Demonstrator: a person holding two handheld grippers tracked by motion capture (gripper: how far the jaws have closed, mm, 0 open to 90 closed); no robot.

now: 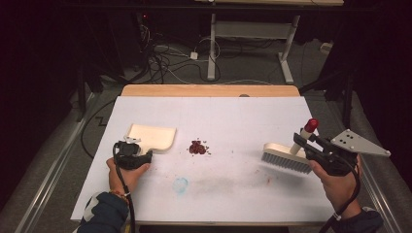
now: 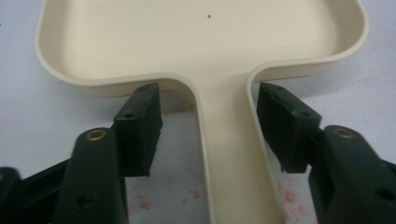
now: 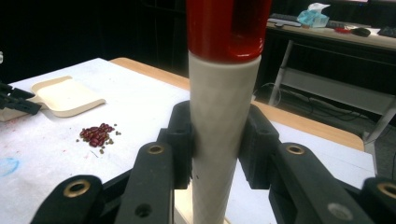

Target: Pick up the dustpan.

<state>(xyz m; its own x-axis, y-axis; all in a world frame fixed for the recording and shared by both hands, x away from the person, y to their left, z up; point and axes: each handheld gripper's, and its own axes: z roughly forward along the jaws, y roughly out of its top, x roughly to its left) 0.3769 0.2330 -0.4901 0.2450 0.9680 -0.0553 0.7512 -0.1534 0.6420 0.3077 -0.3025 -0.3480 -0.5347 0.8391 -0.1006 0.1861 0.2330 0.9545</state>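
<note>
Two tools are nearly ready: right gripper [image 1: 302, 141] clamps the brush [image 1: 286, 158]; left gripper [image 2: 208, 133], half-wide, straddles the dustpan [image 2: 201, 42] handle without touching; beans [image 1: 198, 147] lie unswept.

Both grippers low at near edge of table, forearms entering from below.
L gripper [image 1: 145, 156] is held low by L hand [image 1: 127, 171], jaws half-spread w/ a gap each side of dustpan handle [image 2: 233, 154], pads not pressing. R gripper [image 1: 300, 141] is raised by R hand [image 1: 337, 182], jaws clamped on brush handle [image 3: 219, 135], grey plate on top.
</note>
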